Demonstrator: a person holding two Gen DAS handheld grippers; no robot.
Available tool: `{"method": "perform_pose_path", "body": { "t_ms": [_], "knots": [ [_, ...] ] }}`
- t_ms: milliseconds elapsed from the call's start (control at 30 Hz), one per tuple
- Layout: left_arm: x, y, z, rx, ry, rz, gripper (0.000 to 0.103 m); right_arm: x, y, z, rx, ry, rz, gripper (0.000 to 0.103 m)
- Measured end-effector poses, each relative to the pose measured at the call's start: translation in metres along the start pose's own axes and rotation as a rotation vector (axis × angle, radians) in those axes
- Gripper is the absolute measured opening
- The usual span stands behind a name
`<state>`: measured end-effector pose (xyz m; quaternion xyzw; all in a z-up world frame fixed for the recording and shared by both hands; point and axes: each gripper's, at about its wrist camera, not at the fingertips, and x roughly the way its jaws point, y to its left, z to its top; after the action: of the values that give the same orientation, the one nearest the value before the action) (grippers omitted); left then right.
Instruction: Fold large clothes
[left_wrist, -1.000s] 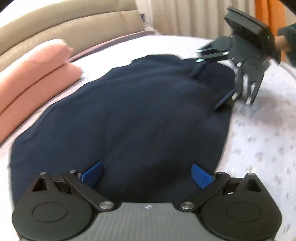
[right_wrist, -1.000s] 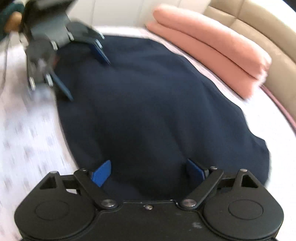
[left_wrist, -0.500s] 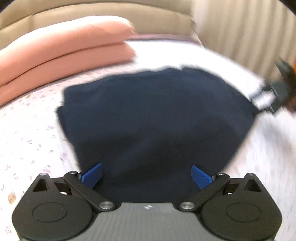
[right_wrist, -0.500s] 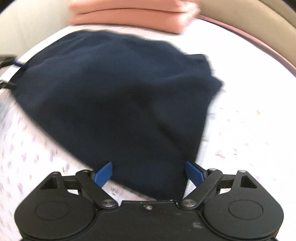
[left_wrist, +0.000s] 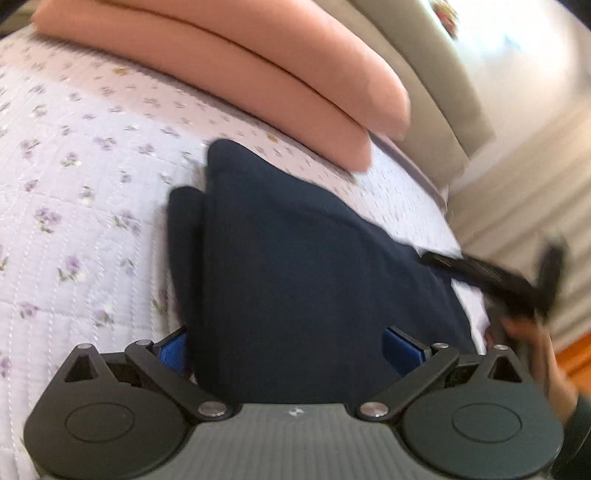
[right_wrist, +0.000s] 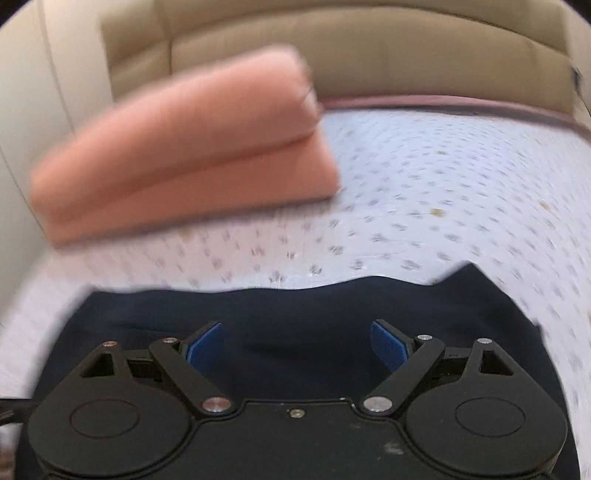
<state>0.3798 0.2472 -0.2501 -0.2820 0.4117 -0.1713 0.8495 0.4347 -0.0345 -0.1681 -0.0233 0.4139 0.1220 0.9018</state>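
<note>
A navy blue garment (left_wrist: 295, 266) lies folded on the flowered bed sheet (left_wrist: 74, 184); it also shows in the right wrist view (right_wrist: 295, 321). My left gripper (left_wrist: 291, 349) is open, its blue pads either side of the garment's near end. My right gripper (right_wrist: 295, 343) is open over the garment's near part. The right gripper also shows blurred in the left wrist view (left_wrist: 491, 277), at the garment's right edge.
Two stacked salmon pillows (left_wrist: 240, 74) lie at the head of the bed, also seen in the right wrist view (right_wrist: 184, 155). A beige padded headboard (right_wrist: 332, 55) stands behind them. Curtains (left_wrist: 517, 184) hang at the right.
Both grippers have swung round over the garment and now face the pillows and headboard. The garment looks narrower, with a folded layer at its left edge. Both grippers stay open.
</note>
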Motion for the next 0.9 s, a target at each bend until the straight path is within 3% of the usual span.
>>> {"method": "perform_pose_path", "body": {
  "t_ms": [33, 100, 133, 167, 233, 333, 467, 500, 567, 633, 800, 900],
  "knots": [
    [0.002, -0.004, -0.003, 0.030, 0.019, -0.008, 0.103, 0.007, 0.003, -0.005, -0.009, 0.030, -0.022, 0.102],
    [0.005, -0.011, -0.005, 0.047, 0.052, -0.034, 0.101, 0.000, 0.005, -0.020, -0.015, 0.000, -0.009, 0.102],
    [0.004, -0.012, -0.008, 0.045, 0.059, -0.035, 0.091, -0.008, 0.005, -0.030, -0.030, -0.016, 0.005, 0.102],
    [0.005, -0.012, -0.007, 0.038, 0.062, -0.011, 0.070, -0.014, 0.007, -0.038, -0.045, -0.025, 0.021, 0.102],
    [-0.001, -0.013, -0.006, -0.010, 0.057, 0.045, 0.057, -0.022, 0.006, -0.057, -0.077, -0.054, 0.018, 0.102],
    [-0.002, -0.007, -0.007, -0.120, 0.050, 0.003, 0.063, -0.051, 0.009, -0.094, -0.137, -0.138, -0.002, 0.102],
    [0.005, -0.014, -0.008, -0.094, 0.059, 0.026, 0.070, -0.077, 0.015, -0.129, -0.194, -0.217, -0.032, 0.102],
    [0.010, -0.017, -0.006, -0.062, 0.069, 0.057, 0.067, -0.080, 0.016, -0.136, -0.192, -0.227, -0.038, 0.102],
    [0.012, -0.028, -0.003, 0.014, 0.081, 0.133, 0.037, -0.091, 0.017, -0.151, -0.169, -0.248, -0.047, 0.102],
    [0.007, -0.033, -0.001, 0.013, 0.062, 0.115, 0.027, -0.094, 0.017, -0.163, -0.153, -0.263, -0.058, 0.102],
    [-0.005, -0.056, 0.008, -0.022, 0.035, 0.111, 0.024, -0.106, 0.029, -0.203, -0.279, -0.326, -0.132, 0.102],
    [-0.009, -0.078, 0.012, -0.030, 0.004, 0.091, 0.023, -0.112, 0.026, -0.215, -0.236, -0.310, -0.109, 0.102]
  ]
}}
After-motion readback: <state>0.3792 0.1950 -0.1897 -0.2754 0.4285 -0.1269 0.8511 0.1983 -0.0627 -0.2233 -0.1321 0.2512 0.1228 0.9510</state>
